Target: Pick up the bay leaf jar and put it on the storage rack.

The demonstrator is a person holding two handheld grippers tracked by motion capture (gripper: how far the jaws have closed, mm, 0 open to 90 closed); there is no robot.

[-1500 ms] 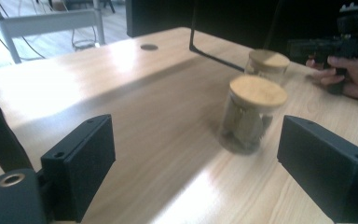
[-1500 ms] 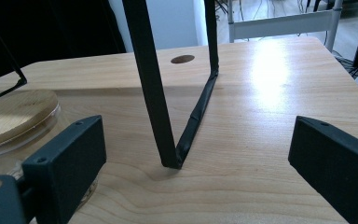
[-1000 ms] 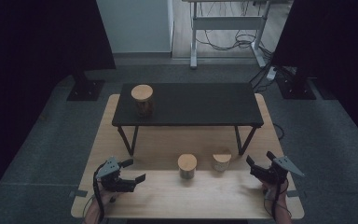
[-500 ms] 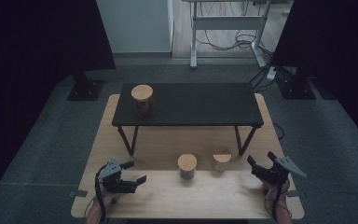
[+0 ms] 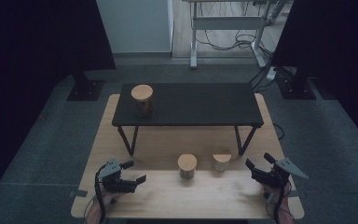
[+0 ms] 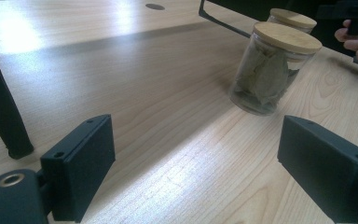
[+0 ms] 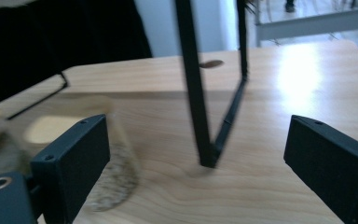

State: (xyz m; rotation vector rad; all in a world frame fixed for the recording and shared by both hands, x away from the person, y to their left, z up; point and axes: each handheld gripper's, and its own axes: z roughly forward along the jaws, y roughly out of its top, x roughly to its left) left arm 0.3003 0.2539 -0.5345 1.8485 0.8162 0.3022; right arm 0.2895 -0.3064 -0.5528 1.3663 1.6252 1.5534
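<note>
Three glass jars with wooden lids are in view. One jar (image 5: 141,100) stands on the left end of a low black shelf (image 5: 200,105). Two stand on the wooden table in front of it: a middle jar (image 5: 187,165) holding bay leaves (image 6: 272,70) and a right jar (image 5: 222,161) (image 6: 291,18). My left gripper (image 5: 134,171) (image 6: 205,172) is open near the front left and points at the middle jar from well short of it. My right gripper (image 5: 258,161) (image 7: 196,172) is open at the front right, with a blurred jar (image 7: 107,154) by its left jaw.
The shelf's black legs (image 7: 198,93) (image 6: 2,112) stand on the wooden table (image 5: 168,196). The other hand (image 6: 356,39) shows at the far right of the left gripper view. Dark stands and a white desk frame (image 5: 223,23) sit on the floor beyond.
Both grippers have barely shifted over the last second, and the jars stand where they were.
</note>
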